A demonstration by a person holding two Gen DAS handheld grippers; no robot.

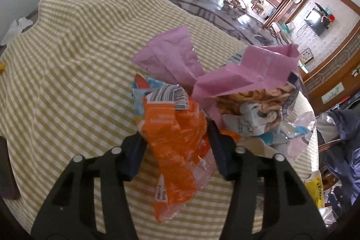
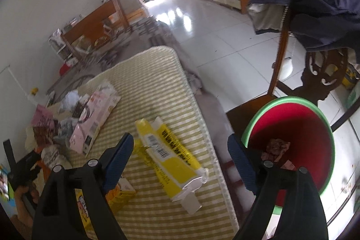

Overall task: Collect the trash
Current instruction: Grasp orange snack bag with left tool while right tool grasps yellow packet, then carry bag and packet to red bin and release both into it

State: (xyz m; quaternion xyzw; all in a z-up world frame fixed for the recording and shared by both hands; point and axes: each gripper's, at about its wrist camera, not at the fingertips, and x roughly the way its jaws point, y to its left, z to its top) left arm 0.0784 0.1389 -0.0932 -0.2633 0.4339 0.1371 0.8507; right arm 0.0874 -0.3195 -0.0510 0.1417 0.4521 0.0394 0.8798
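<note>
My left gripper (image 1: pixel 174 138) is shut on a crumpled orange snack wrapper (image 1: pixel 175 150) and holds it over the checked tablecloth (image 1: pixel 74 73). Behind it lie a pink plastic bag (image 1: pixel 202 66) and a printed snack packet (image 1: pixel 254 105). My right gripper (image 2: pixel 180 156) is open and empty above a yellow wrapper (image 2: pixel 171 150) on the striped cloth near the table's edge. A red bin with a green rim (image 2: pixel 294 134) stands on a chair to the right, with crumpled trash (image 2: pixel 276 147) inside. A pink packet (image 2: pixel 94 118) lies further left on the table.
An orange-yellow packet (image 2: pixel 119 192) lies under my right gripper's left finger. A dark jacket (image 2: pixel 315 3) hangs on the chair back (image 2: pixel 324 73). More wrappers (image 2: pixel 56 127) pile at the table's left. A glossy dark table (image 1: pixel 213 6) stands beyond the cloth.
</note>
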